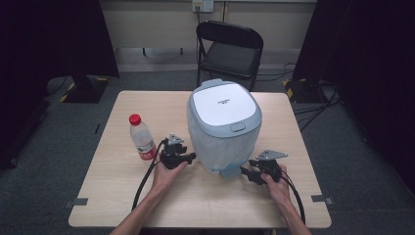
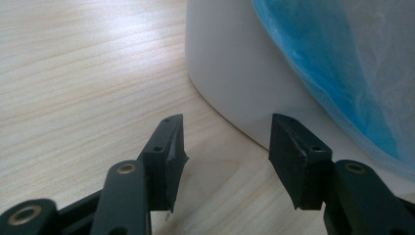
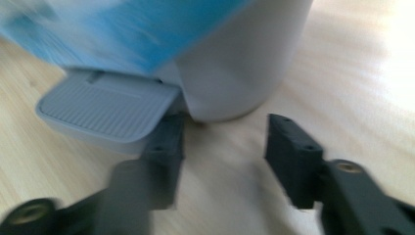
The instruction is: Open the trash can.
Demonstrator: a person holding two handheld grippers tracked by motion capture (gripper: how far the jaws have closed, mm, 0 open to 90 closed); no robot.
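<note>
Jaws spread on both the left gripper [image 2: 227, 142] and right gripper [image 3: 222, 142], flanking the white lidded plastic bin [image 1: 224, 128] on the wooden tabletop [image 1: 112, 191].

This looks like a recording studio or lab set up for filming rather than a lived-in room. Dark curtains [image 1: 44, 39] hang at both sides, a bare pale wall [image 1: 161, 24] with a power socket [image 1: 203, 5] runs behind, and grey carpet [image 1: 49, 137] covers the floor. A plain wooden tabletop [image 1: 205, 196] stands alone, a black folding chair [image 1: 229, 49] behind it, with cables [image 1: 318, 105] and black-and-yellow tape [image 1: 291, 88] on the floor.
</note>
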